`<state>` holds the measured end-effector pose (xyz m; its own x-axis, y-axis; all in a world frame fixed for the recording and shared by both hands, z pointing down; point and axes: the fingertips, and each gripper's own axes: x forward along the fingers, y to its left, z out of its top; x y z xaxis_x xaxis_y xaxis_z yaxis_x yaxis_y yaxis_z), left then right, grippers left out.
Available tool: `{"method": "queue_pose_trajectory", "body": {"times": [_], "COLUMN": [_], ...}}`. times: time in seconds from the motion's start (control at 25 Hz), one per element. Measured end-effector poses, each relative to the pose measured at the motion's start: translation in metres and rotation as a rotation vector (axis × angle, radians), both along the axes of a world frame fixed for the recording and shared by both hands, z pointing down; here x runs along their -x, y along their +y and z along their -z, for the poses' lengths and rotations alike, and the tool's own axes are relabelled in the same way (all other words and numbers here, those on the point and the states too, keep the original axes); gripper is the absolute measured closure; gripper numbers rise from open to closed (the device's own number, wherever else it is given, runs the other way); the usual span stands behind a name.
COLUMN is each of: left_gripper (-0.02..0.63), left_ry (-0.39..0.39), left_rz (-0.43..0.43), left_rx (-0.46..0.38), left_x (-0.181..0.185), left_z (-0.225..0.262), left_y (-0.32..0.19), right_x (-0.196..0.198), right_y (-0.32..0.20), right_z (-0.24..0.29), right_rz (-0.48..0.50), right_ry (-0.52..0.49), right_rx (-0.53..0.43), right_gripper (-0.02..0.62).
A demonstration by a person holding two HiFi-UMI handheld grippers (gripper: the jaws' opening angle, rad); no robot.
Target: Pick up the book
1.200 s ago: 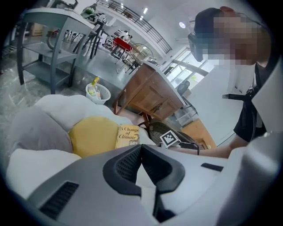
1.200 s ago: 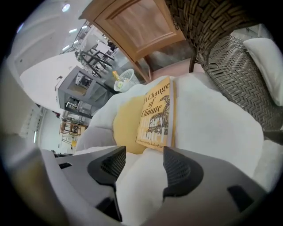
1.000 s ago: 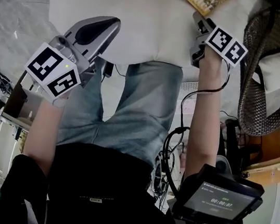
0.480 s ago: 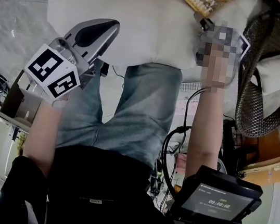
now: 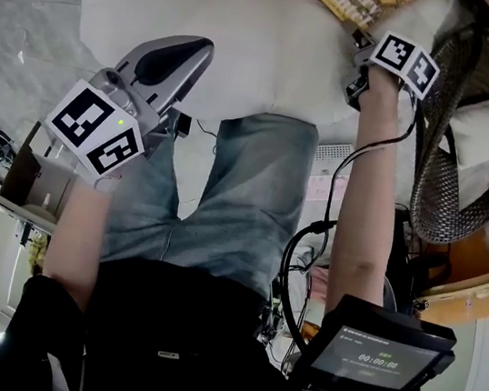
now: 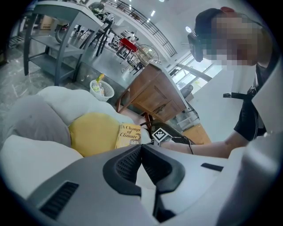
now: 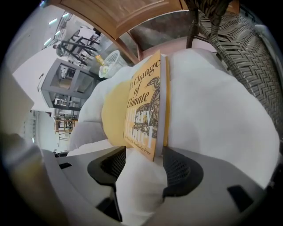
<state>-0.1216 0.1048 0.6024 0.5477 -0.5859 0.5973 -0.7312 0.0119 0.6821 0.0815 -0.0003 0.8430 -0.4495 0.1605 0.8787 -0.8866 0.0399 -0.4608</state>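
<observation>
Right gripper point(image 7: 141, 164): jaws stand well apart, holding nothing. The near lower corner of the book point(image 7: 143, 110) reaches into the gap, close to the right-hand pad; neither pad presses on it. A fold of the white cushion point(image 7: 212, 101) bulges up between the jaws under that corner and fills most of the gap.

Left gripper point(image 6: 141, 148): jaws closed tip to tip, empty, held off to the side and well apart from the book.

Book: yellow cover facing up, lying on the white cushion, with one long side against the yellow cushion point(image 7: 112, 110).

Surroundings: wicker chair point(image 7: 247, 48) just beside the white cushion. Farther off are a wooden desk point(image 7: 132, 13), a wire waste basket point(image 7: 110, 58) and grey metal shelving point(image 7: 70, 84). A device with a lit screen point(image 5: 380, 357) sits by the person's right forearm.

Change against the head view a second ago: the right gripper has shifted toward the book, and its marker cube now sits nearer the book's edge. The left gripper is in the same place.
</observation>
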Motion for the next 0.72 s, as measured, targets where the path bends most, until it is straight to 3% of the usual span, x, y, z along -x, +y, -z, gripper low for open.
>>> {"method": "queue_pose_trajectory", "body": {"times": [0.64,0.68,0.72], "left_gripper": [0.592,0.592,0.592], "left_ry": [0.013,0.013,0.014], "left_rz": [0.001,0.001,0.003], "left_rx": [-0.001,-0.002,-0.003], "left_x": [-0.012,-0.013,-0.014], "left_z": [-0.002,-0.002,-0.002], "left_y": [-0.004,-0.004,-0.004], "right_x": [-0.011,-0.012,-0.014], "right_y": [-0.007,-0.007,-0.008], "right_z": [-0.021,-0.022,-0.022], "right_rz": [0.027,0.035,0.046], "right_ry": [0.069,0.08,0.093], "right_rx": [0.014,0.007,-0.004], "right_gripper": [0.342,0.351,0.411]}}
